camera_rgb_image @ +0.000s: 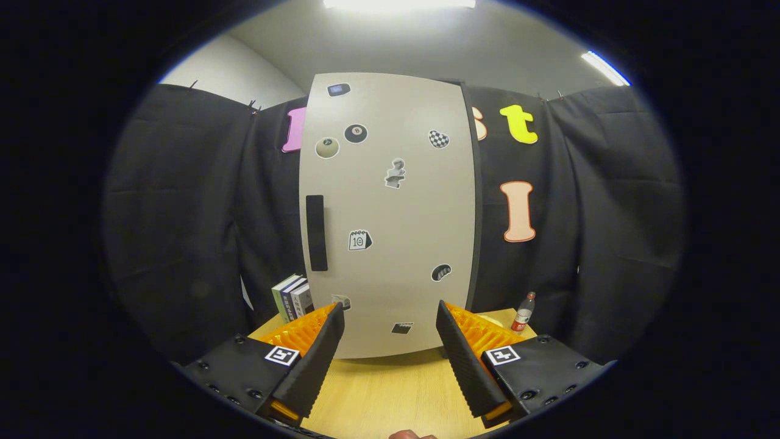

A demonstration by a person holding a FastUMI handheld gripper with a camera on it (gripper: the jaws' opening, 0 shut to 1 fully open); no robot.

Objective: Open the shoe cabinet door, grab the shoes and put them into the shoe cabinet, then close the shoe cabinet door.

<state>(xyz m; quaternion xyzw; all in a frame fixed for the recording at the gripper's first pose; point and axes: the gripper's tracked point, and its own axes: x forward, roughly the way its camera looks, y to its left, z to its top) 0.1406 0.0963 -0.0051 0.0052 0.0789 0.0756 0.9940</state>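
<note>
The shoe cabinet (390,213) stands upright on the wooden table (390,390), straight ahead of my fingers. Its pale door is shut and carries several stickers. A black vertical handle (316,232) sits on the door's left side, above and beyond my left finger. My gripper (390,317) is open, with a wide gap between the fingers and nothing held. The fingertips stop short of the door's lower part.
A few upright books (292,297) stand at the cabinet's left foot. A small bottle with a red label (523,312) stands to its right on the table. Black cloth walls close in the back and both sides. A fingertip (409,435) shows at the table's near edge.
</note>
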